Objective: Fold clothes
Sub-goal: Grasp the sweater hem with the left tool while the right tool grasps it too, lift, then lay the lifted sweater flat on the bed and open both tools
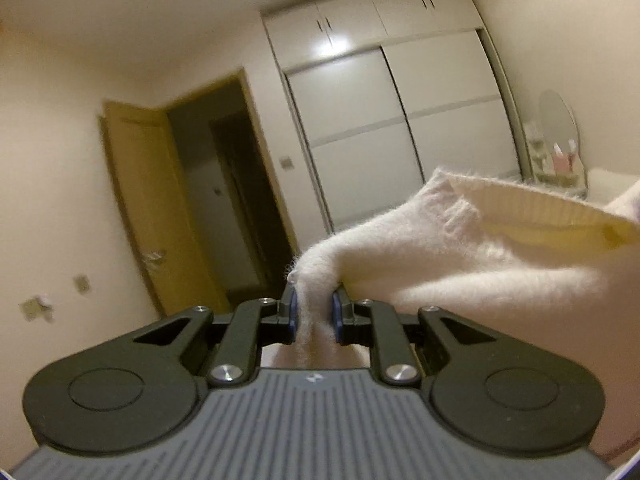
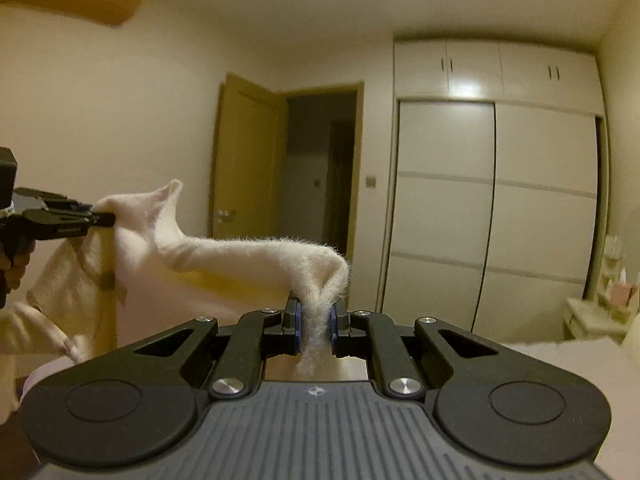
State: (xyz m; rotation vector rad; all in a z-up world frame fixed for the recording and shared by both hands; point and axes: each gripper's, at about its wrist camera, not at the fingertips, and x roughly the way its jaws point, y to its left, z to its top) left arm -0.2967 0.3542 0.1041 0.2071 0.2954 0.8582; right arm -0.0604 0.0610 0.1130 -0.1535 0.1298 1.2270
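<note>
The fuzzy white sweater [image 1: 460,248] is held up in the air between the two grippers, clear of any bed or surface in view. The left gripper [image 1: 314,312] is clamped on a bunched fold of the sweater; the cloth squeezes down between its blue pads and the rest of the garment stretches away to the right, where a ribbed cream edge [image 1: 540,208] shows. The right gripper [image 2: 316,318] is likewise clamped on a gathered tuft of the same sweater [image 2: 224,256], which arches up out of the fingers and runs off to the left. In the right wrist view the left gripper [image 2: 100,220] appears at the far left, pinching the other end, with loose cloth hanging below it. Behind stand a white wardrobe [image 2: 496,208] and an open wooden door [image 2: 244,156].
</note>
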